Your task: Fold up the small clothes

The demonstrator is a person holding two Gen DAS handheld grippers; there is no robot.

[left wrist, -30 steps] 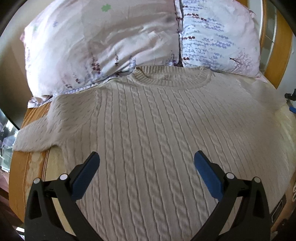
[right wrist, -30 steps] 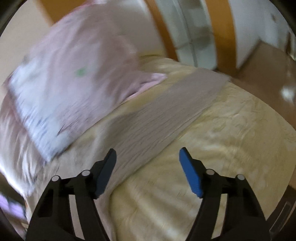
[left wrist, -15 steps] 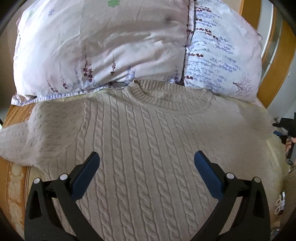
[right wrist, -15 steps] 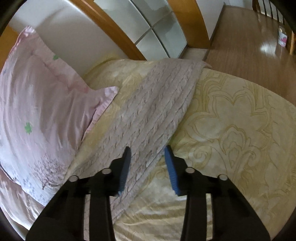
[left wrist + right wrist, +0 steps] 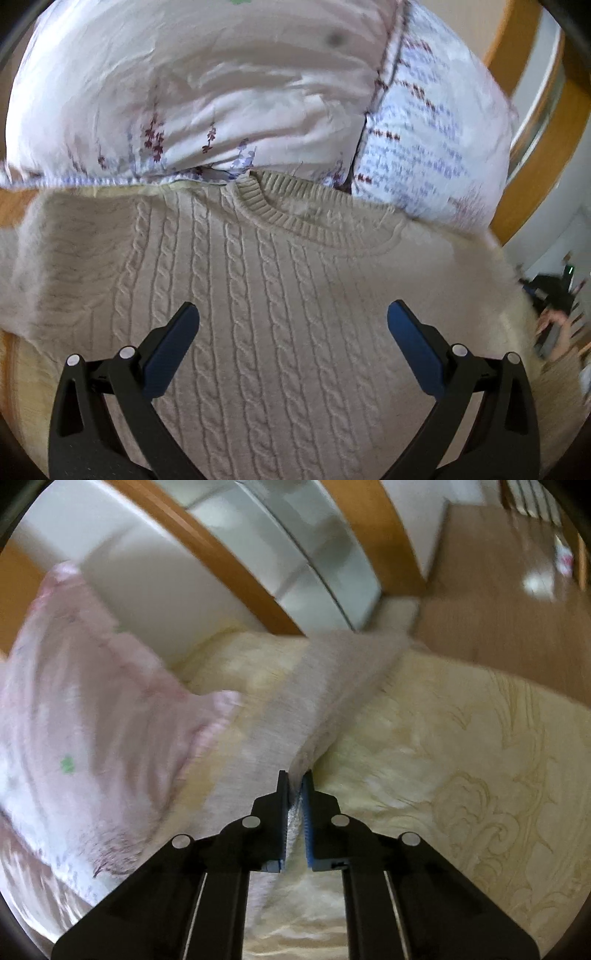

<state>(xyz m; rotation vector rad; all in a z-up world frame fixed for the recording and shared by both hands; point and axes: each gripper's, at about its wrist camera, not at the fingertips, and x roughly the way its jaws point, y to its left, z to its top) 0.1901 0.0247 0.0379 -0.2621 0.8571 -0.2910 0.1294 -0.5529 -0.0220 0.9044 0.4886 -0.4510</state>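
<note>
Pillows [image 5: 221, 110] crowd sweater [image 5: 277, 314] collar; left fingers [image 5: 177, 343] spread, right fingers [image 5: 284, 812] pinching sleeve [image 5: 332, 686].

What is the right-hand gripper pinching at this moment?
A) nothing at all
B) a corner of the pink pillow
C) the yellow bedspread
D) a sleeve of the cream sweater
D: in the right wrist view the right gripper has just closed, its blue pads pressing on the sleeve of the cable-knit sweater.

Left gripper [image 5: 293, 319] angled downward, jaws spread wide, nothing between. Right gripper [image 5: 295, 786] angled downward, jaws just closed, pinching a fold of knit.
</note>
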